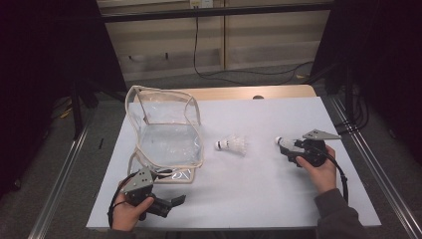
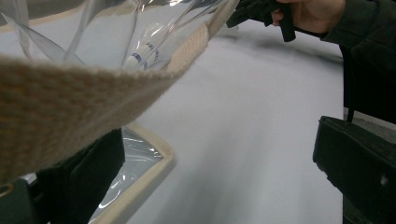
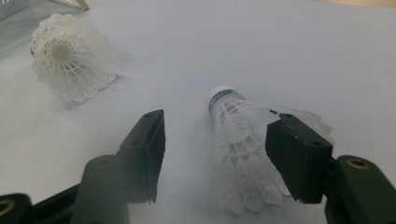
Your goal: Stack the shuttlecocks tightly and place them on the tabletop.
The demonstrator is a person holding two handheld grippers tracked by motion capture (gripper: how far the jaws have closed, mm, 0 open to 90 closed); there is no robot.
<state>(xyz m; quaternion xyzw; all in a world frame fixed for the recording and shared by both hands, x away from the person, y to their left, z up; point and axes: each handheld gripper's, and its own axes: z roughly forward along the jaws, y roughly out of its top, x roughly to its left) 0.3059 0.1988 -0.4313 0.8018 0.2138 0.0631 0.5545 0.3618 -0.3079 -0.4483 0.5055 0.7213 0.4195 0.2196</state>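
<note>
Since the right gripper (image 3: pixel 212 158) had its jaws only half closed around the nearer shuttlecock (image 3: pixel 243 154), one pad touching the skirt and the other clear of it, nothing was really gripped. That shuttlecock lay on the white table (image 1: pixel 249 189), well right of the clear bag (image 1: pixel 166 134); the second shuttlecock (image 1: pixel 233 144) sat between them. My worry was that a hard squeeze would crush the plastic skirt, or an off-centre pinch would squirt it sideways. The left gripper (image 1: pixel 166 205), just below the bag, seemed to clamp the bag's woven strap (image 2: pixel 70 102), though I couldn't tell for sure. If that slipped, the bag mouth would flop.
</note>
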